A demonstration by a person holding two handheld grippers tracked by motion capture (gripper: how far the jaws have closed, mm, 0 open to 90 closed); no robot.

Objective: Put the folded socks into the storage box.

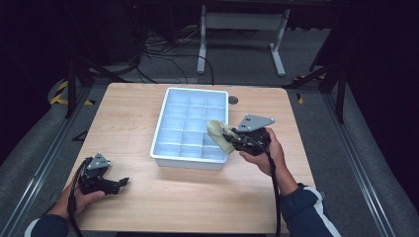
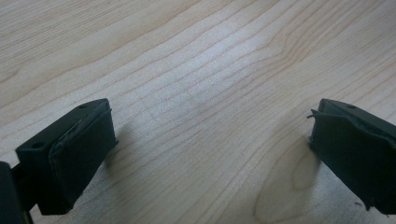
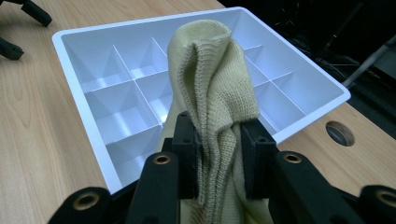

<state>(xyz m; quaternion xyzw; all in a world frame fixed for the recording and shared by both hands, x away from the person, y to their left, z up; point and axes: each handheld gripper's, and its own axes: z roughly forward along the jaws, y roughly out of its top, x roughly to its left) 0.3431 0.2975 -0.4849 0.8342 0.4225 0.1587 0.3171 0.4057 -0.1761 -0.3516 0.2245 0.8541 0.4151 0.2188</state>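
A pale yellow knitted sock is bunched between the black jaws of my right gripper, which is shut on it. In the high view this gripper holds the sock over the right edge of the white divided tray, above its near right compartments. My left gripper rests low over the near left of the wooden table, pointing right. Its jaws stand wide open over bare wood with nothing between them.
The tray has several compartments, and none of those in view holds anything. A round cable hole sits in the tabletop beside the tray's far right corner. Dark floor, cables and a white desk frame lie beyond the table.
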